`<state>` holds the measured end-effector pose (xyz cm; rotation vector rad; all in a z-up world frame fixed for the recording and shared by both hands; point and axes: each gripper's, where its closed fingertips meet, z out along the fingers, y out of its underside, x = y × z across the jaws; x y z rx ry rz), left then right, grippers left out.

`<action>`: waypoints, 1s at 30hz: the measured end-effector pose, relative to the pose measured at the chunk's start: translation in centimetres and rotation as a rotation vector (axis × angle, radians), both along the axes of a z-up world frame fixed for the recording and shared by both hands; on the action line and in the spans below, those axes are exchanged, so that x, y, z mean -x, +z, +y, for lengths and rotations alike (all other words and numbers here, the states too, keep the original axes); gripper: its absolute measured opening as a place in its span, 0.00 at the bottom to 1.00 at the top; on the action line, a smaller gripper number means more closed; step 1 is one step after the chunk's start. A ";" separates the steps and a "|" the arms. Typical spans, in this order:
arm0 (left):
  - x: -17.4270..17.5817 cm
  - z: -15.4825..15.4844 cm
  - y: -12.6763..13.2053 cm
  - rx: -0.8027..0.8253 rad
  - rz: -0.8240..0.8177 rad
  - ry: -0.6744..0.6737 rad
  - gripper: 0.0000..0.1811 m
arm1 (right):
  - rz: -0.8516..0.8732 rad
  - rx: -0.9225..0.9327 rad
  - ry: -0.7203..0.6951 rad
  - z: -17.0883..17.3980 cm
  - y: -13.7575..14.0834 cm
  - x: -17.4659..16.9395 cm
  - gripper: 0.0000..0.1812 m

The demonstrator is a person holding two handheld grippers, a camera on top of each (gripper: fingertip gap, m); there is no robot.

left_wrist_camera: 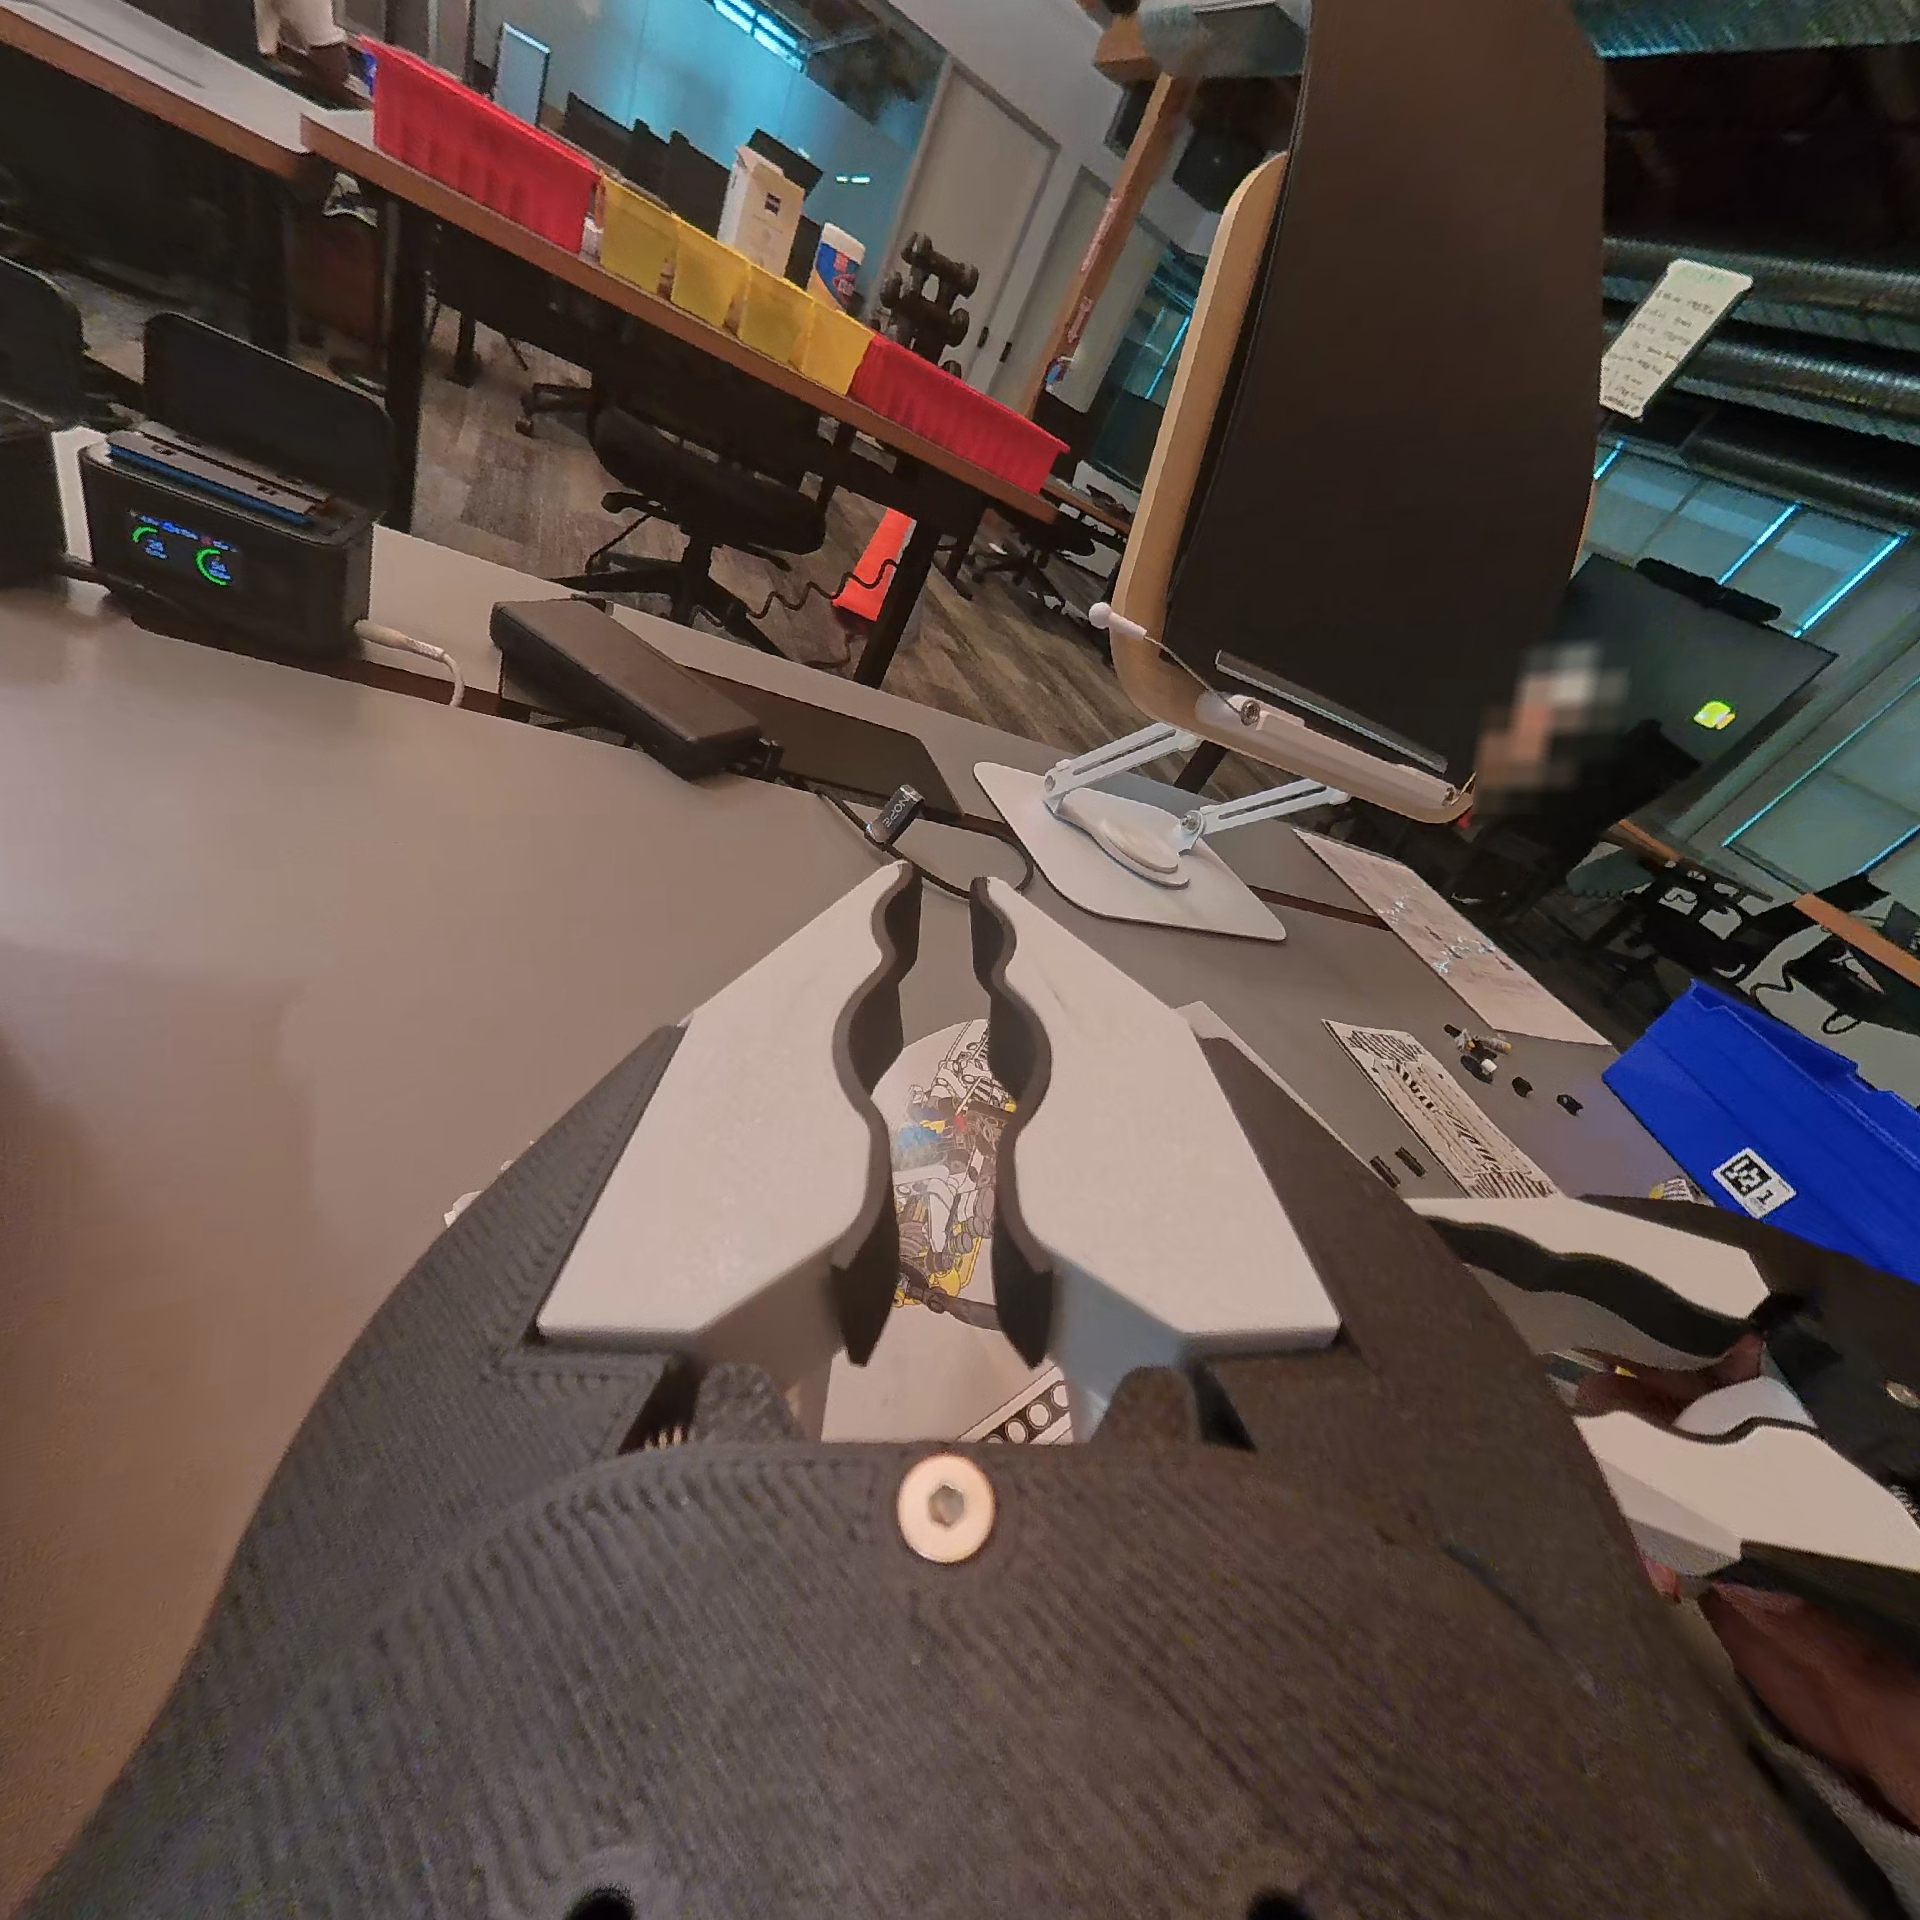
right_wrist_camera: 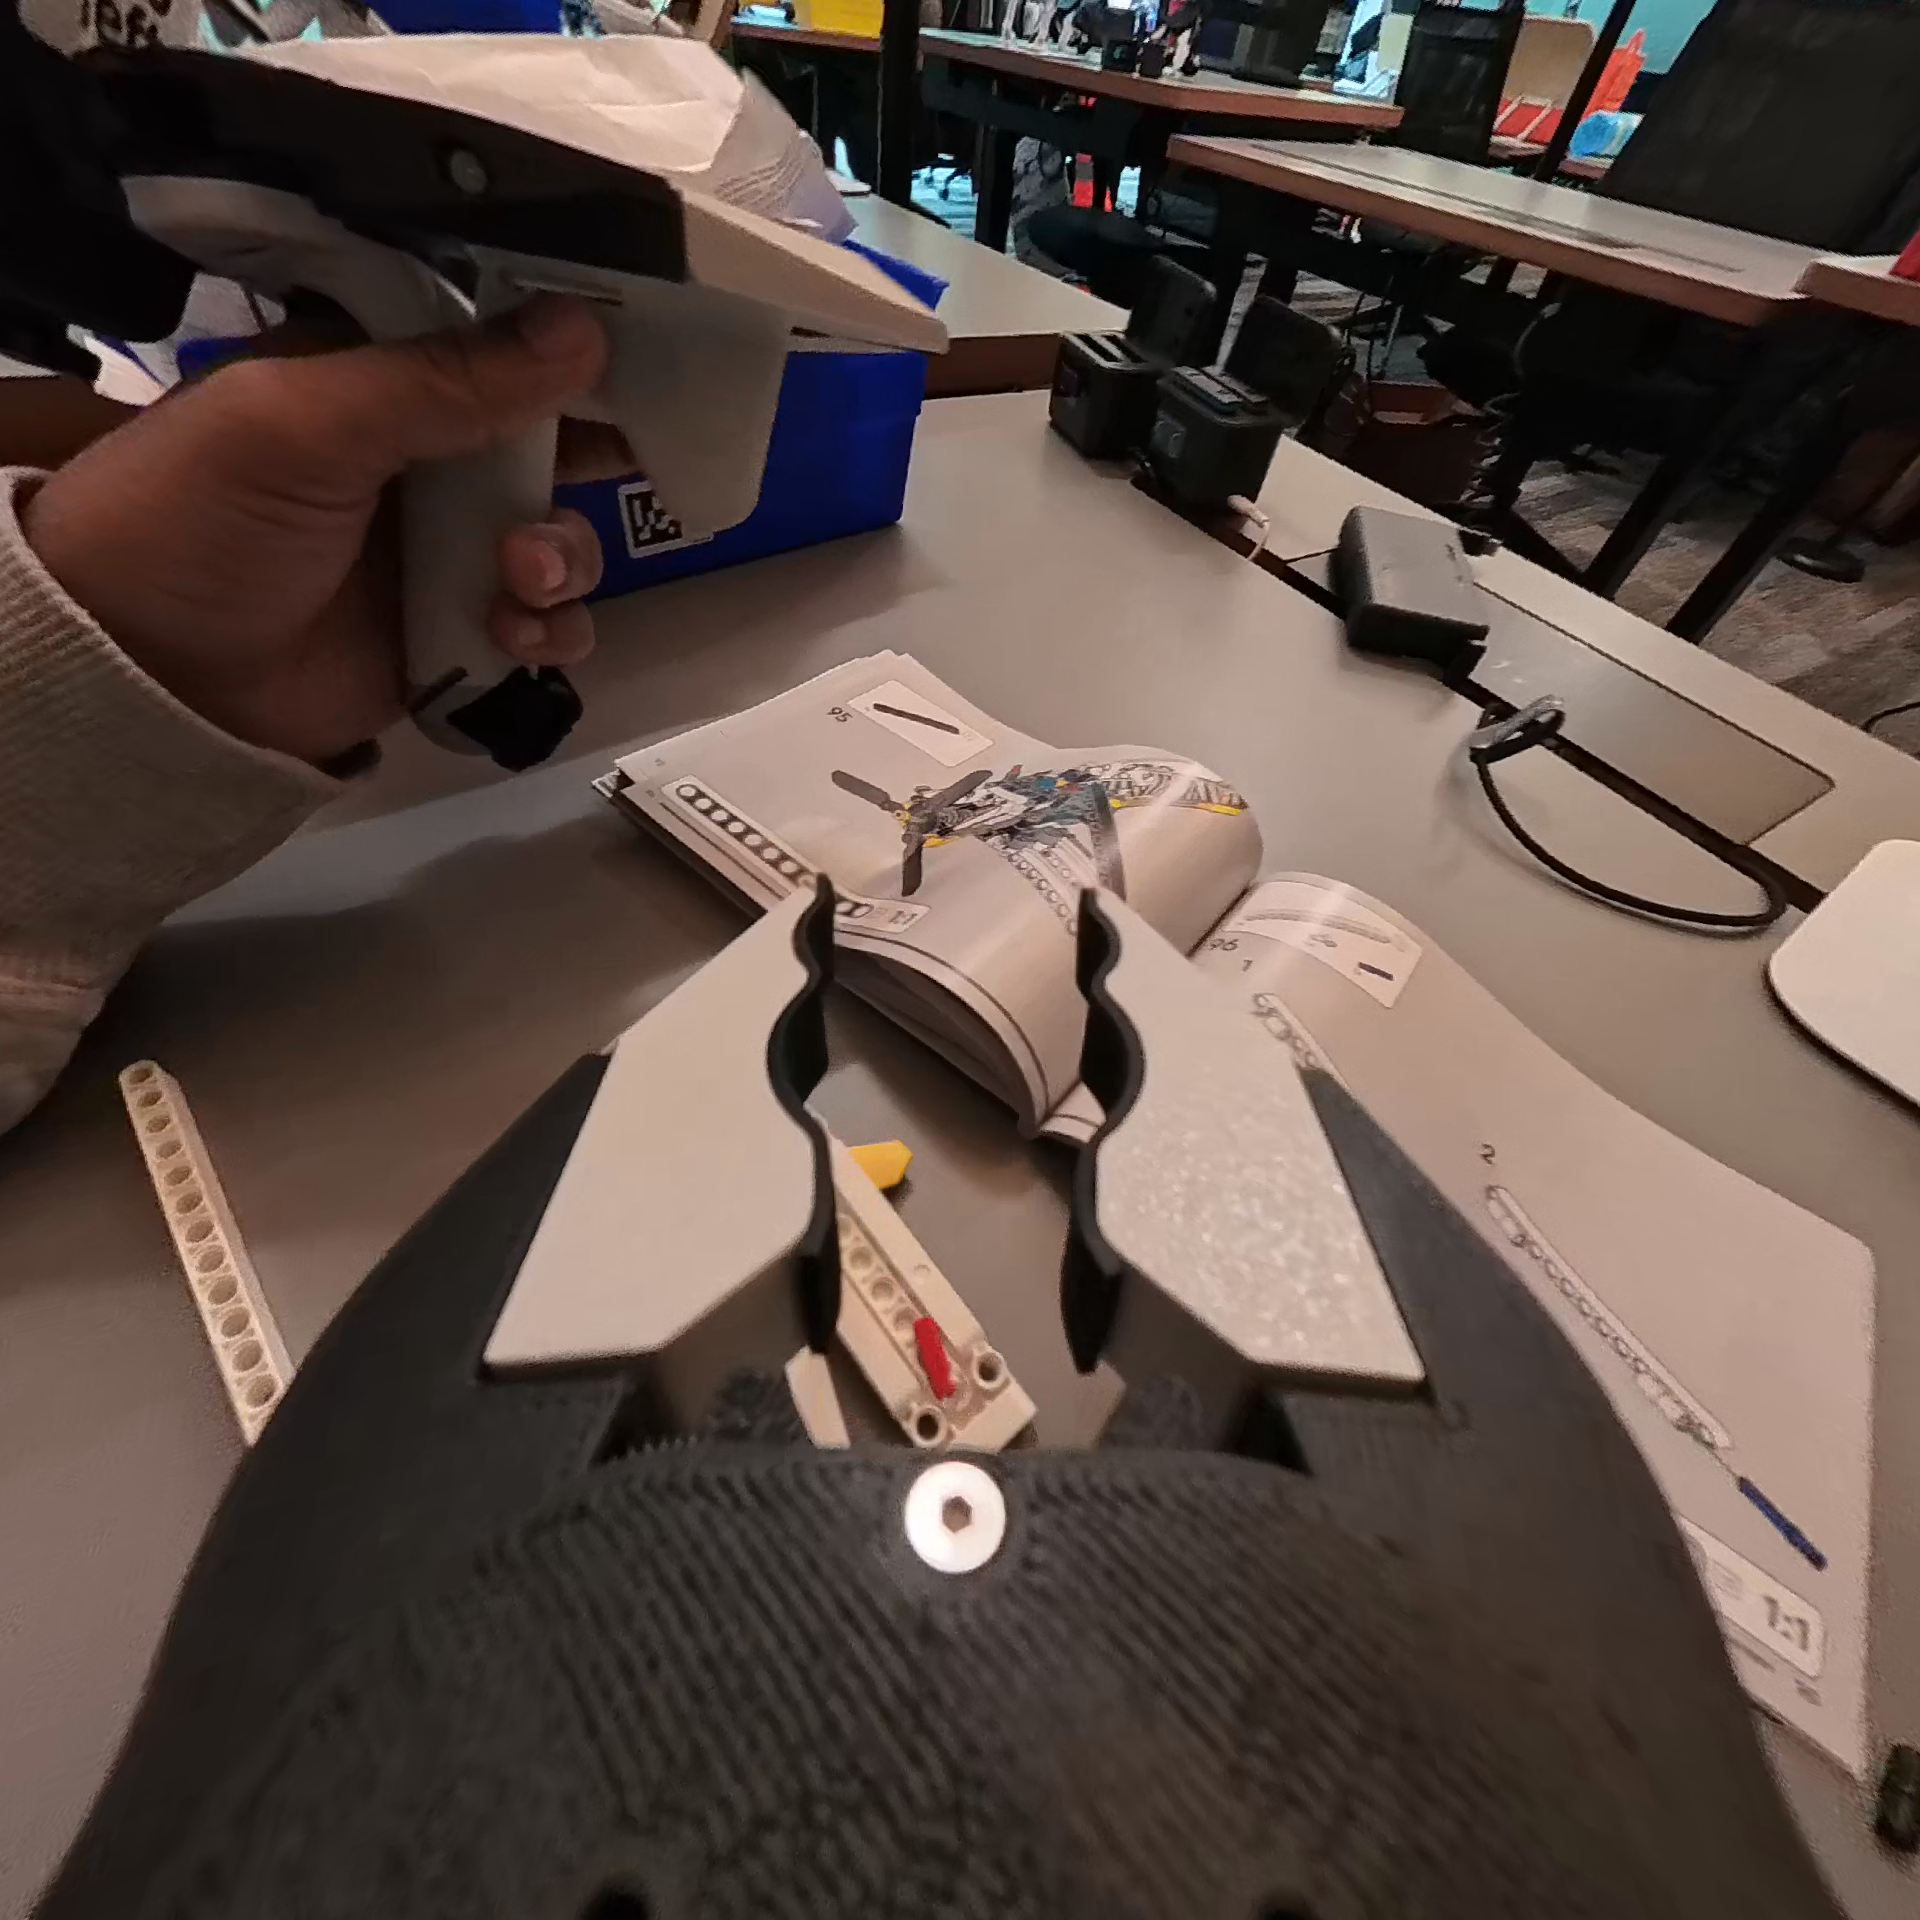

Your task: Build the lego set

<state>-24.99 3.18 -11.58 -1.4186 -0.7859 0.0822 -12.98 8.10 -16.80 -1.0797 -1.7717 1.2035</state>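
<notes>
1. Right gripper (right_wrist_camera: 951, 925) open, empty, over a grey beam assembly (right_wrist_camera: 914, 1320) on the table (right_wrist_camera: 1039, 582).
2. Left gripper (left_wrist_camera: 943, 904) nearly closed, seemingly empty.
3. Risk: the low fingers could nudge the assembly sideways.

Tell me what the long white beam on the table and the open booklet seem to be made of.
White beam: looks like moulded hard plastic, matte, with a neat row of round holes. Booklet: printed paper, slightly glossy; its pages bow upward at the spine and catch the light.

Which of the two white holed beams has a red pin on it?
The short white beam between the right gripper's fingers; the long white beam at left is bare.
</notes>
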 end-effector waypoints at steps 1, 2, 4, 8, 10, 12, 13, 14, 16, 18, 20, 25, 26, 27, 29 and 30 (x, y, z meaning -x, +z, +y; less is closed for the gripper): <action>0.0 0.0 0.0 0.001 0.000 -0.001 0.04 | -0.002 -0.009 0.005 -0.2 -0.1 0.0 0.25; 0.0 0.0 0.0 0.001 0.001 -0.001 0.04 | -0.004 -0.017 0.009 -0.4 -0.2 0.0 0.25; 0.0 0.0 0.0 -0.001 -0.001 -0.002 0.04 | -0.009 -0.030 0.016 -0.6 -0.4 0.0 0.25; 0.2 0.0 0.1 -0.020 -0.019 0.015 0.00 | -0.018 -0.049 0.012 -0.6 -0.7 0.0 0.25; 0.4 -0.1 0.0 -0.022 -0.032 0.032 0.00 | -0.021 -0.043 0.013 -0.6 -0.7 0.0 0.25; 0.6 -0.2 -0.1 -0.018 -0.046 0.046 0.00 | -0.024 -0.043 0.013 -0.5 -0.8 0.0 0.25; 0.5 -0.1 -0.3 -0.009 -0.051 0.044 0.00 | -0.024 -0.044 0.012 -0.5 -0.8 0.0 0.25; 0.3 0.2 -0.4 0.001 -0.057 0.028 0.00 | -0.024 -0.044 0.013 -0.6 -0.8 0.0 0.25; -0.3 0.9 -0.7 0.019 -0.071 -0.017 0.00 | -0.027 -0.046 0.015 -0.6 -0.9 0.0 0.25; -0.7 1.4 -0.9 0.037 -0.070 -0.043 0.00 | -0.031 -0.048 0.018 -0.7 -1.0 0.0 0.25; -0.9 1.6 -1.0 0.061 -0.049 -0.048 0.00 | -0.035 -0.052 0.021 -0.8 -1.2 0.0 0.25; -1.6 1.9 -1.1 0.095 -0.014 -0.086 0.00 | -0.058 -0.063 0.028 -1.1 -1.7 0.0 0.25; -1.7 2.0 -1.1 0.096 -0.014 -0.097 0.00 | -0.060 -0.067 0.029 -1.2 -1.7 0.0 0.25; -1.8 2.1 -1.1 0.097 -0.011 -0.103 0.00 | -0.062 -0.071 0.031 -1.2 -1.8 0.0 0.25; -2.0 2.2 -1.0 0.103 -0.002 -0.110 0.00 | -0.066 -0.080 0.035 -1.4 -1.9 -0.1 0.25; -2.1 2.2 -1.0 0.105 0.001 -0.117 0.00 | -0.068 -0.087 0.035 -1.4 -2.0 -0.1 0.25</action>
